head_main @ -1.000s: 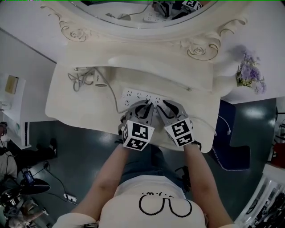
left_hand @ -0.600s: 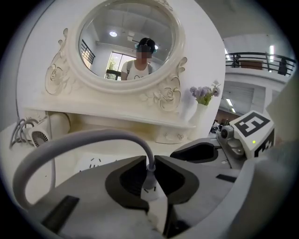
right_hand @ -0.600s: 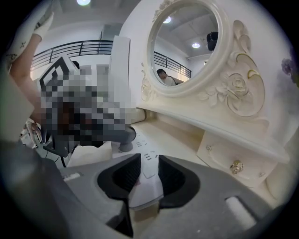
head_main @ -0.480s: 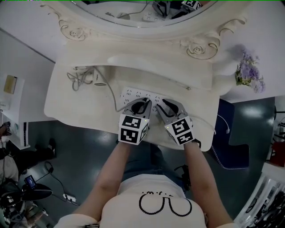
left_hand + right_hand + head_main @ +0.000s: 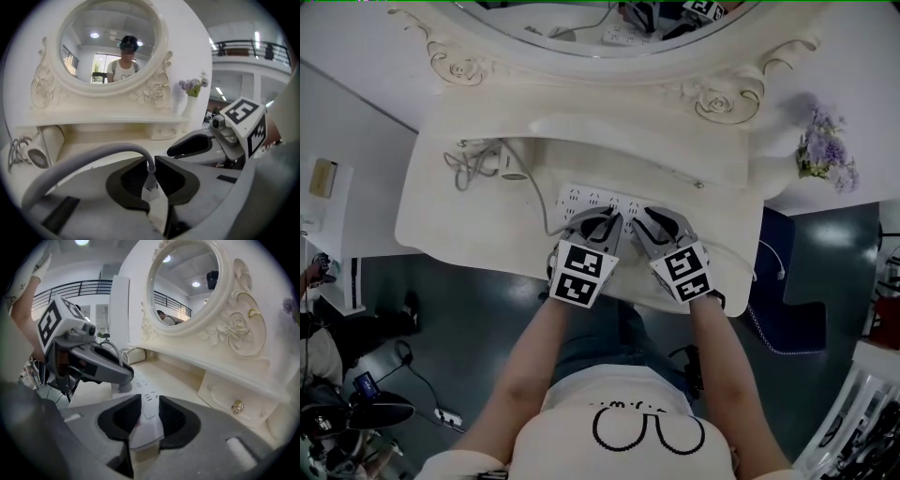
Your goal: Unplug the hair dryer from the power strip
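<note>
The white power strip (image 5: 584,199) lies on the cream vanity table (image 5: 469,225). Its near end (image 5: 146,401) sits between the pads of my right gripper (image 5: 146,411), which is shut on it. The hair dryer (image 5: 514,167) lies at the back left, and its grey cord (image 5: 89,158) arcs down to the plug (image 5: 150,180). My left gripper (image 5: 152,164) is shut on that plug just above the strip. In the right gripper view the left gripper (image 5: 123,380) stands over the plug (image 5: 124,388), which is seated in the strip. The two grippers (image 5: 605,218) (image 5: 645,218) are side by side.
An oval mirror (image 5: 112,42) in a carved frame rises behind the table above a shelf. A small drawer with a brass knob (image 5: 238,406) is at the right. A vase of purple flowers (image 5: 820,150) stands at the far right. The table's front edge is just under my hands.
The left gripper has rolled a little about its own axis, so its marker cube shows a different face. Both hands have stayed where they were.
</note>
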{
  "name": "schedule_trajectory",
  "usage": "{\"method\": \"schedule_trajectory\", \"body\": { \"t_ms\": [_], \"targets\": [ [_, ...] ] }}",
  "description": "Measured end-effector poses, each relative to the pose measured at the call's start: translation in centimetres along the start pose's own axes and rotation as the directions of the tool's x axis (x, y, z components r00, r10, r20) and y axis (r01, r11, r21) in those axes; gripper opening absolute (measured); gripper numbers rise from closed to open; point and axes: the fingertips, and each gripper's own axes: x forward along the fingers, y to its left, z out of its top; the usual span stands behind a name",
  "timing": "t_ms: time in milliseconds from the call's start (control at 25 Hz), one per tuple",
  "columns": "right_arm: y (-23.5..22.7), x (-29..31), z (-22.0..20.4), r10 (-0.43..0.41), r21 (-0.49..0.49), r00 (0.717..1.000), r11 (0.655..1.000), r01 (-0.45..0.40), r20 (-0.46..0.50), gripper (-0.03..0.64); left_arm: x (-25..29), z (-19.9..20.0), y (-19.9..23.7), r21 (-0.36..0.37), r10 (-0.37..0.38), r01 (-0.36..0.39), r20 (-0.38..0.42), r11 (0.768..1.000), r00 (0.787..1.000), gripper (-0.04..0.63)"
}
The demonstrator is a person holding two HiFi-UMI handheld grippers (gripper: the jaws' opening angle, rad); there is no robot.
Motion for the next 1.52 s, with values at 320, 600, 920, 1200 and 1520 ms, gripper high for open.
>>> {"method": "schedule_trajectory", "body": {
  "t_ms": [320,600,920,1200,1520],
  "targets": [
    [0.0,0.1,0.1,-0.014,0.008,1.0,1.0,0.014,-0.006,0.118,0.1,0.2,-0.1,0.118,0.014,-0.009,-0.041,0.993,0.999,0.049],
    [0.0,0.1,0.0,-0.021,0.014,1.0,1.0,0.021,-0.012,0.118,-0.2,0.3,0.2,0.004,-0.017,0.017,0.01,1.0,1.0,0.049],
    [0.1,0.1,0.1,-0.018,0.016,1.0,1.0,0.019,-0.016,0.118,-0.4,0.9,0.4,-0.061,-0.029,0.03,0.012,0.998,0.999,0.049],
    [0.4,0.2,0.0,-0.005,0.002,1.0,1.0,0.005,-0.023,0.118,-1.3,0.2,0.3,0.01,0.042,-0.042,0.037,0.999,0.998,0.049],
    [0.2,0.1,-0.1,-0.008,-0.005,1.0,1.0,0.008,-0.029,0.118,-1.7,7.0,3.4,-0.011,0.043,-0.042,0.144,0.999,0.989,0.049]
  ]
}}
